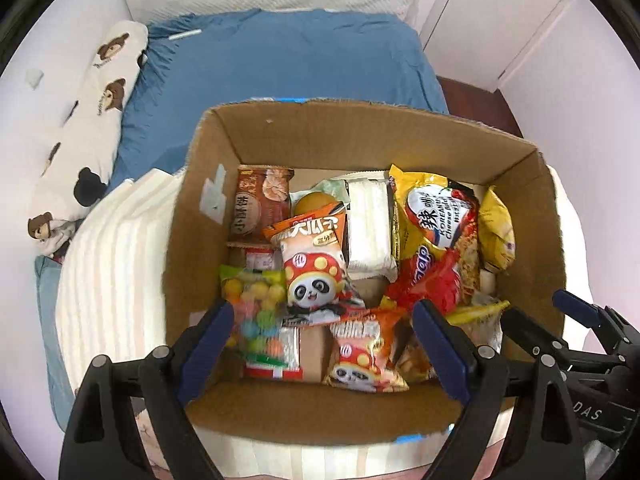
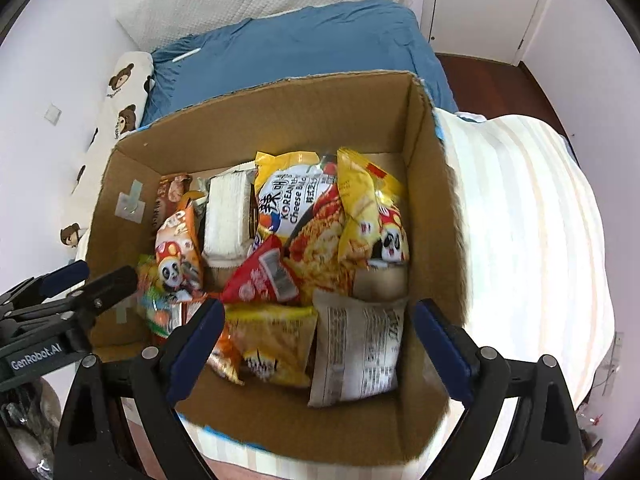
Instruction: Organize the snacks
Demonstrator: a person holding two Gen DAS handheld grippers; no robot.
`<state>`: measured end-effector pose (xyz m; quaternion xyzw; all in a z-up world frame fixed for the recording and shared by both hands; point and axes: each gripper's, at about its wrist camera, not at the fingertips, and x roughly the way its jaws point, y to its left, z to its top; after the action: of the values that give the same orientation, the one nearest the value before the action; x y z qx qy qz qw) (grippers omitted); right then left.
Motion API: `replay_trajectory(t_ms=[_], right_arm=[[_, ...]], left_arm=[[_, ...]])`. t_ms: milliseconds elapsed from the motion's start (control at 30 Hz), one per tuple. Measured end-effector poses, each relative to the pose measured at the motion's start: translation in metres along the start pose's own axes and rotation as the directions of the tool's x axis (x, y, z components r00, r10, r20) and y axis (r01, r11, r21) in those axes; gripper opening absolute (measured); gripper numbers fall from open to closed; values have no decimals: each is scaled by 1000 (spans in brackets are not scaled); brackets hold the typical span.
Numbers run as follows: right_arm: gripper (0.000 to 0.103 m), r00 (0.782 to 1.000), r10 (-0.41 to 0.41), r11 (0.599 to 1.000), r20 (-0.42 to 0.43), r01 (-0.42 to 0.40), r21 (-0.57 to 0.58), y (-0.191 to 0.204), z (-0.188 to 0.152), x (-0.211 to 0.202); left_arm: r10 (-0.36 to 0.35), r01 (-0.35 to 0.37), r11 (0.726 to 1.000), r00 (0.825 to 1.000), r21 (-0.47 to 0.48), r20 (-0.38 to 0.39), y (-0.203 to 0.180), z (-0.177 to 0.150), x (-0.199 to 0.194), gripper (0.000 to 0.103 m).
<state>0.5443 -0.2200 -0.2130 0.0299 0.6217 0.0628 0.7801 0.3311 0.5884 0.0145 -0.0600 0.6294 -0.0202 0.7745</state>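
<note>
A home bedroom: a bed (image 1: 280,64) with a blue sheet fills the upper middle of the frame, a bear-print pillow (image 1: 92,112) lies along its left, and a white closet door (image 1: 492,12) stands upper right.

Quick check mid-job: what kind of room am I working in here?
Most likely a bedroom: the cardboard box of snacks sits on a bed with a blue sheet, a bear-print pillow along the wall, and a door behind.

Bright daylight, overexposed pale bedding at right, fisheye-warped edges, slight blur
</note>
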Motion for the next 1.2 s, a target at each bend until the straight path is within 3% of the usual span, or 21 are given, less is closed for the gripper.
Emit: replay_trajectory(t_ms=[167,333,600,767,1067,1200], right_arm=[[98,998,-3,1000,63,3,2,-1,-26,-26],[97,990,4,1000,142,-2,-14,4,-60,-62],[97,962,23,999,271,-11,-48,13,-121,-129],[98,941,37,997,337,-14,-70,19,-166,-170],[98,914,87,994,396,-56,-91,27,-230,-221],[98,899,89,993,429,-49,-103,33,-249,-241]], left_arm=[[15,-16,1000,995,8,94,-4,-25,-37,91],[30,-35,999,979,21,201,-10,-55,-80,91],[5,-13,1000,944,24,331,-14,-118,-141,91],[21,-38,999,911,32,411,-15,-162,-175,91],[49,-71,997,879,28,475,-13,-216,-212,91],[48,-66,998,877,20,479,-11,-232,-221,91]])
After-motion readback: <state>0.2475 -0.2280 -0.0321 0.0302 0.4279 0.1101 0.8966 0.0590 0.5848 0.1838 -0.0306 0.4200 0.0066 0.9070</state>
